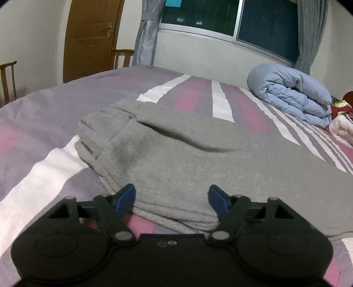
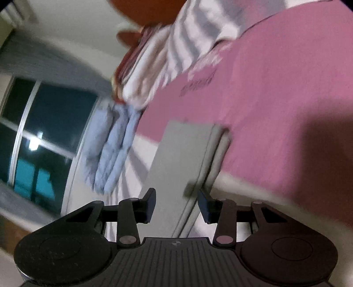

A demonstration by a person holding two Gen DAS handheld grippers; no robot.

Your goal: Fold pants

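Note:
Grey sweatpants (image 1: 187, 159) lie folded in layers on the striped bedsheet (image 1: 44, 123), waistband at the far left. My left gripper (image 1: 172, 198) is open, its blue fingertips (image 1: 126, 196) on either side of the near stacked edge of the pants. In the tilted, blurred right wrist view a folded grey end of the pants (image 2: 181, 159) runs away from the gripper. My right gripper (image 2: 176, 205) is open, with the layered edge of the pants between its jaws.
A rolled light-blue duvet (image 1: 293, 92) lies at the bed's far right, and shows in the right wrist view (image 2: 110, 150). A patterned pillow (image 1: 342, 119) sits beside it. Beyond the bed are a wooden door (image 1: 92, 37), chairs (image 1: 123, 57) and a window (image 1: 220, 19).

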